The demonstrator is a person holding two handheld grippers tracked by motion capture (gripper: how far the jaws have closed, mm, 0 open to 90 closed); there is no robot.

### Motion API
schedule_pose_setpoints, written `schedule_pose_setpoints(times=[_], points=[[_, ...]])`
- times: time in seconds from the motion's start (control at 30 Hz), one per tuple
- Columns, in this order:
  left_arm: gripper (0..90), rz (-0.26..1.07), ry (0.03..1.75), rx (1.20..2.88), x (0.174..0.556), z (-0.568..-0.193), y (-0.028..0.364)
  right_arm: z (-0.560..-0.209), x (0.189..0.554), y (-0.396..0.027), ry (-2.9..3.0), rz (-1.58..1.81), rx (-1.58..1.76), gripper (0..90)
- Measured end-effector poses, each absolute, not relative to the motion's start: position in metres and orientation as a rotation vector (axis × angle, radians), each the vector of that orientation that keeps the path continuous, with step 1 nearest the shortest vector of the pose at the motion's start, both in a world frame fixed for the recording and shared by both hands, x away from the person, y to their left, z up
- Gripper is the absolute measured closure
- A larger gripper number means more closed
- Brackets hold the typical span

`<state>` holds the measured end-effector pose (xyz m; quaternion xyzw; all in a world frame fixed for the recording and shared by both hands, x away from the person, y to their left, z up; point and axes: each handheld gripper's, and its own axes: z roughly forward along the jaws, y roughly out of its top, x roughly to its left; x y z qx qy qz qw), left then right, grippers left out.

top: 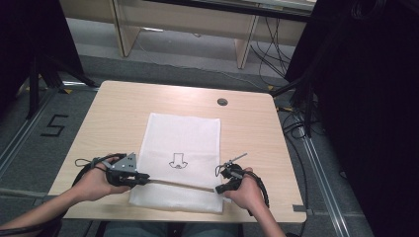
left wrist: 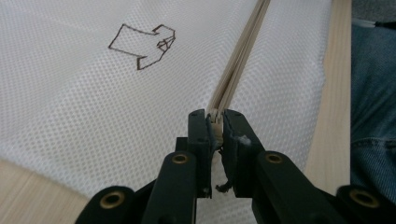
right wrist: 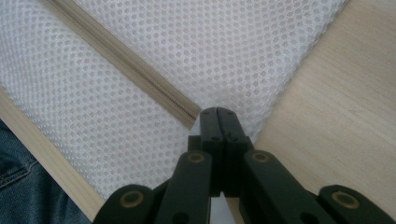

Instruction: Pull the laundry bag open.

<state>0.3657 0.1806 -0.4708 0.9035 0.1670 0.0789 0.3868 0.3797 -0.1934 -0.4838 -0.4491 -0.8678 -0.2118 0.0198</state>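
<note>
A white mesh bag (top: 180,148) is lying flat on the wooden table (top: 247,128), near the person's edge. It has a small drawing (top: 177,162) in the middle. A beige zipper (top: 183,183) is running across the near part of the bag, from left to right.

The left gripper (top: 143,177) is sitting at the left end of the zipper. In the left gripper view, its two black jaws are pinching the zipper end (left wrist: 215,116), with the little pale tip squeezed between them. The zipper is stretching far away from the jaws.

The right gripper (top: 221,188) is sitting at the right end of the zipper, near the bag's right edge. In the right gripper view its jaws are pressed tight together (right wrist: 219,123), right beside where the zipper ends. It looks like they are pinching the mesh there, but I cannot tell for sure.

Both hands are resting on the table.
</note>
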Motion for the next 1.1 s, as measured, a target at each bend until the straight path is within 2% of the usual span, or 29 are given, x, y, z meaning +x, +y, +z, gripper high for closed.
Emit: schedule_pose_setpoints(times=[0.4,0.47,0.67,0.7,1.1], points=[[81.7,0.243,0.561,2.343,0.361,-0.477,0.232,-0.484,0.381,-0.194,-2.705,-0.658,-1.363,90.0],[81.8,0.224,0.602,2.306,0.36,-0.48,0.239,-0.483,0.38,-0.193,-2.691,-0.649,-1.379,90.0],[81.8,0.223,0.59,2.369,0.357,-0.488,0.24,-0.484,0.381,-0.194,-2.696,-0.666,-1.366,90.0],[81.8,0.209,0.624,2.332,0.356,-0.489,0.238,-0.484,0.381,-0.194,-2.7,-0.673,-1.361,90.0],[81.7,0.21,0.591,2.471,0.361,-0.492,0.237,-0.485,0.381,-0.195,-2.694,-0.674,-1.358,90.0]])
